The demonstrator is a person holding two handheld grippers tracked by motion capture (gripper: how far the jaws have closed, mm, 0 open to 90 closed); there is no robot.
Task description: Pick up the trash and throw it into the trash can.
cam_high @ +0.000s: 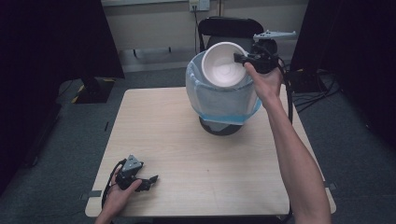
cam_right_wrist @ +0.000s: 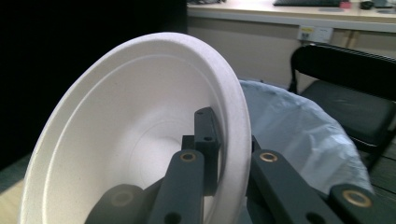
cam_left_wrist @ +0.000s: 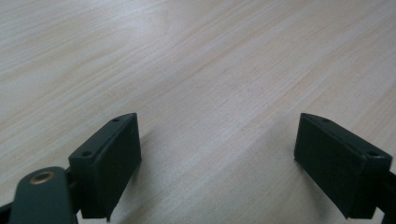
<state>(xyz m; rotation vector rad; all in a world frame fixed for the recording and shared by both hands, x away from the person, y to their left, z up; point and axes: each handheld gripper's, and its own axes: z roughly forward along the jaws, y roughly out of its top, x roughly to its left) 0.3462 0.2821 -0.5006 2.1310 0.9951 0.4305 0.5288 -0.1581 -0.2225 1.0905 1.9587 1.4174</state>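
A white paper bowl (cam_high: 224, 65) is tilted on its side over the mouth of a bin lined with a pale blue bag (cam_high: 219, 100). My right gripper (cam_high: 243, 59) is shut on the bowl's rim, one jaw inside and one outside. In the right gripper view the bowl (cam_right_wrist: 126, 140) stands on edge with the bag (cam_right_wrist: 299, 135) behind it. My left gripper (cam_high: 148, 179) rests low on the table (cam_high: 187, 149) near the front left corner. Its jaws stand wide apart in the left gripper view (cam_left_wrist: 217, 158), with bare wood between them.
A black folding chair (cam_high: 229, 28) stands behind the bin, past the table's far edge. Cables (cam_high: 313, 88) lie on the grey floor at the right. Dark screens flank both sides. A wall socket (cam_high: 198, 4) sits on the back wall.
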